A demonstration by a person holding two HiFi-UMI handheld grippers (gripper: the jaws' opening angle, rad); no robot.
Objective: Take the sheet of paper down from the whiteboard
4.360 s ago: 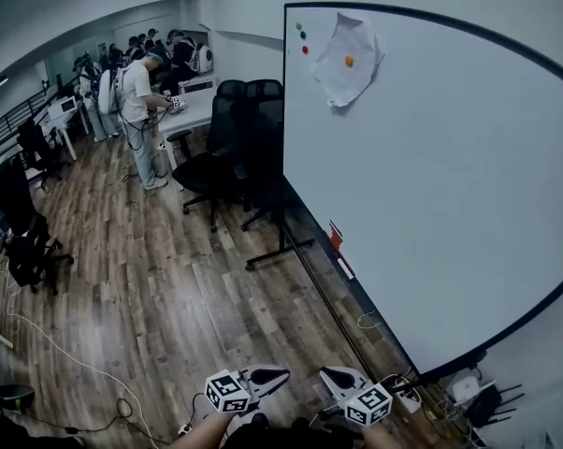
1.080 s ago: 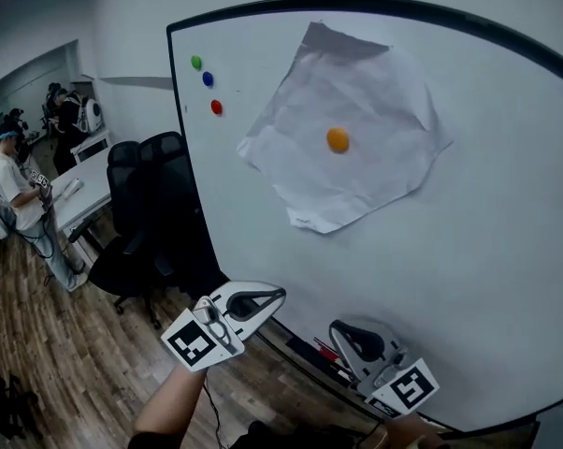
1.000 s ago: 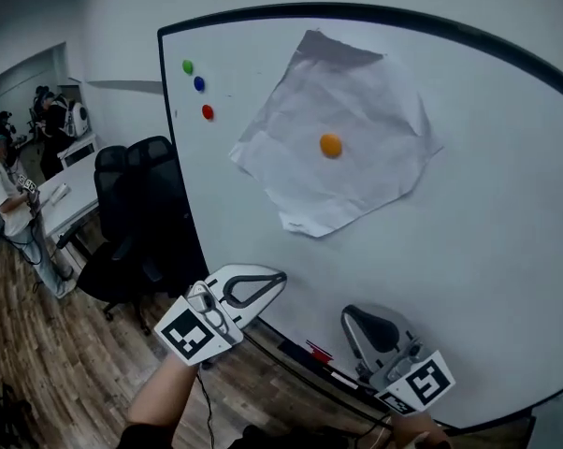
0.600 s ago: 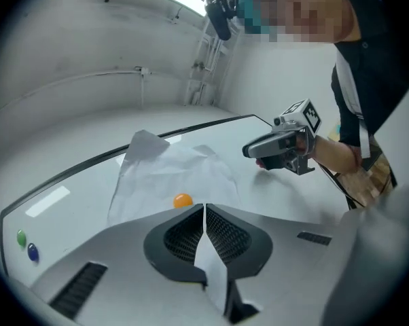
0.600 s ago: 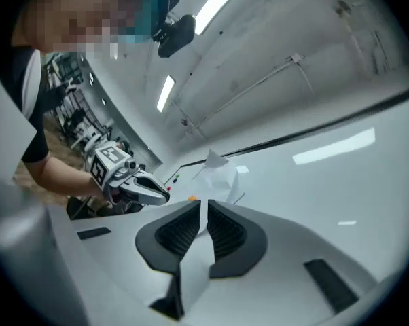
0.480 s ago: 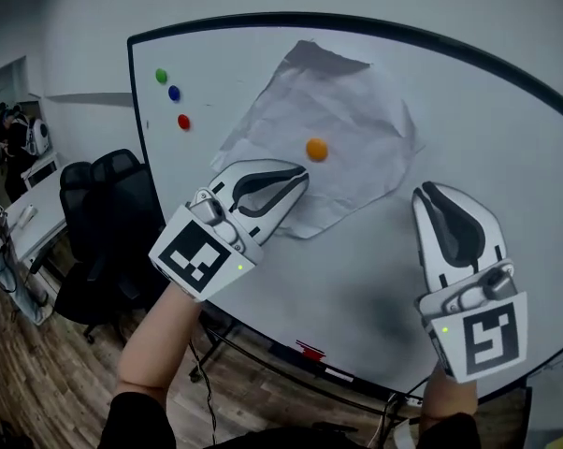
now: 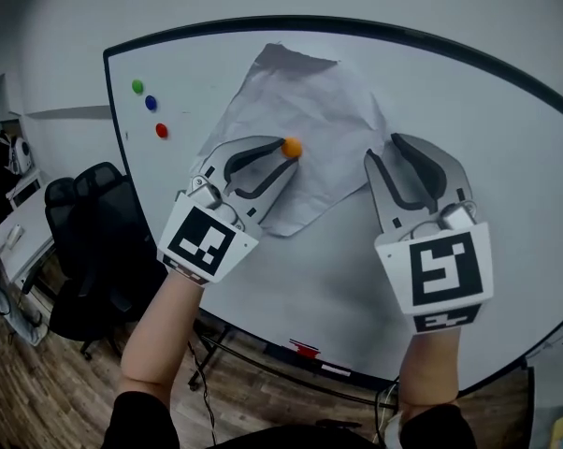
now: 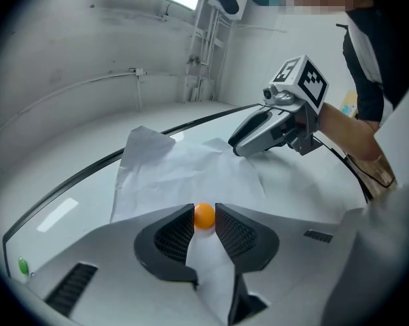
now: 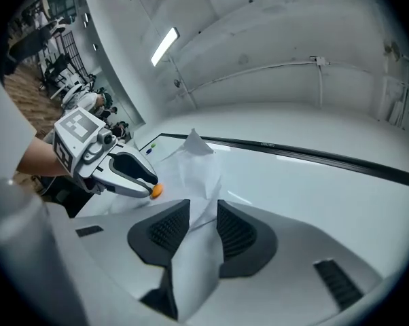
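Raised left gripper [image 7: 286, 156] just opened round magnet [image 7: 292, 147], right gripper [image 7: 387, 150] opened wide; paper [image 7: 300, 101] corner-up

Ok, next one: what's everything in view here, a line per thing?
whiteboard: one, white, black frame, fills the view
sheet of paper: one, white, creased, on the whiteboard
orange magnet: one, at the paper's middle
small magnets: three, green, blue, red, whiteboard's upper left
office chairs: black, count unclear, lower left
floor: wood, lower left
left gripper: white, jaws just opened, orange magnet between their tips
right gripper: white, jaws just opened, nothing clamped, by paper's right edge
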